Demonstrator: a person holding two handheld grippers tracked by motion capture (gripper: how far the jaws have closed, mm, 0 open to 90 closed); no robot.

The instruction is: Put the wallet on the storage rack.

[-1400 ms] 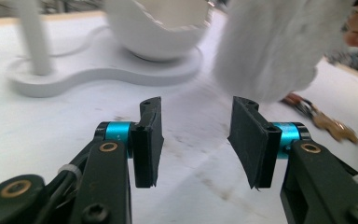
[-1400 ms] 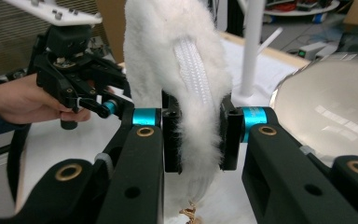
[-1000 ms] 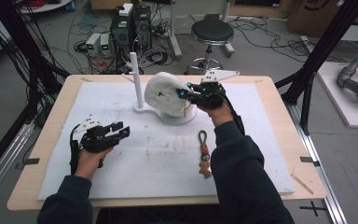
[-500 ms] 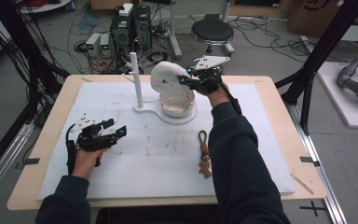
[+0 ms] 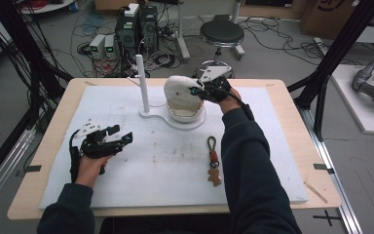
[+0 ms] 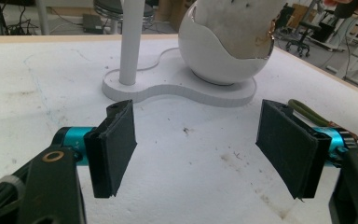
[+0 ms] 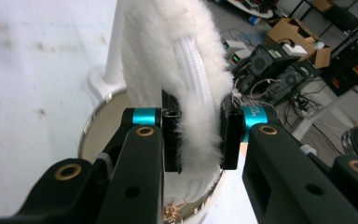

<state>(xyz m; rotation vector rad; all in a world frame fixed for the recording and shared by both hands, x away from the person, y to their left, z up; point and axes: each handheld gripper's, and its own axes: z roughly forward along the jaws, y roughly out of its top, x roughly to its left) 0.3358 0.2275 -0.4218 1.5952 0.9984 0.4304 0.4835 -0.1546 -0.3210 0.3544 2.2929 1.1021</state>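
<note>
Counter point(image 5: 53, 195) carries a white stand point(image 5: 152, 113) with bowl point(image 6: 214, 65); white fluffy pouch point(image 5: 180, 90) hangs over the bowl, long axis near vertical. Right tongs point(image 7: 200, 135) pinch the pouch's upper edge. Left tongs point(image 6: 205, 149), having just opened, stand wide and empty, well apart, near a keychain point(image 5: 213, 161).

White fluffy fabric item point(image 7: 186, 70): top cut off by the right gripper view's upper edge; lower part hidden behind the jaws.
Round white bowl point(image 6: 214, 60): top cut off in the left gripper view.
Small brown keychain charm point(image 5: 215, 176): too small to identify.

White-padded table point(image 5: 282, 87), stand point(image 5: 175, 117), keychain point(image 5: 213, 161)
</note>
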